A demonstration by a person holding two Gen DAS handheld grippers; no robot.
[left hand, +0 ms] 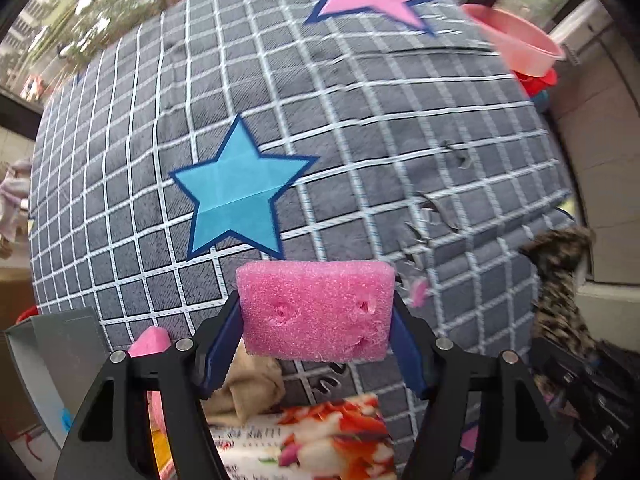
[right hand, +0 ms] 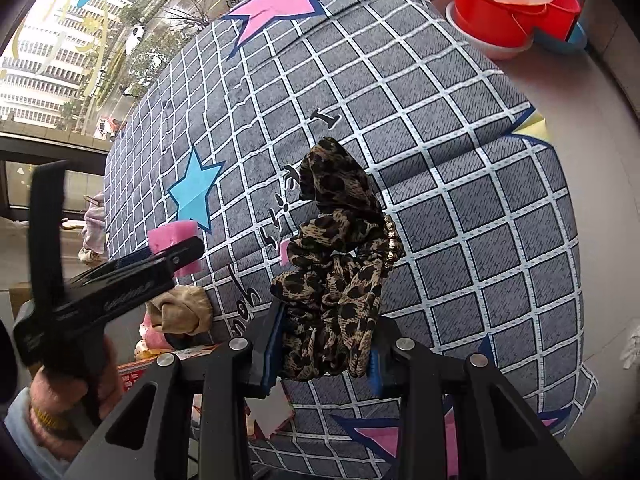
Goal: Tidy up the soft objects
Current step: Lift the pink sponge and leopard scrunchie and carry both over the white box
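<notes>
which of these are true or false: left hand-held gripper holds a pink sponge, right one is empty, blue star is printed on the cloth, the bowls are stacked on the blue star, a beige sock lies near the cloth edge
1. The left hand-held gripper holds a pink sponge. True.
2. The right hand-held gripper is empty. False: it is shut on a leopard-print scrunchie.
3. A blue star is printed on the checked cloth. True.
4. The bowls are stacked on the blue star. False: they stand off the cloth, beyond its far corner.
5. A beige sock lies near the cloth's edge. True.
</notes>
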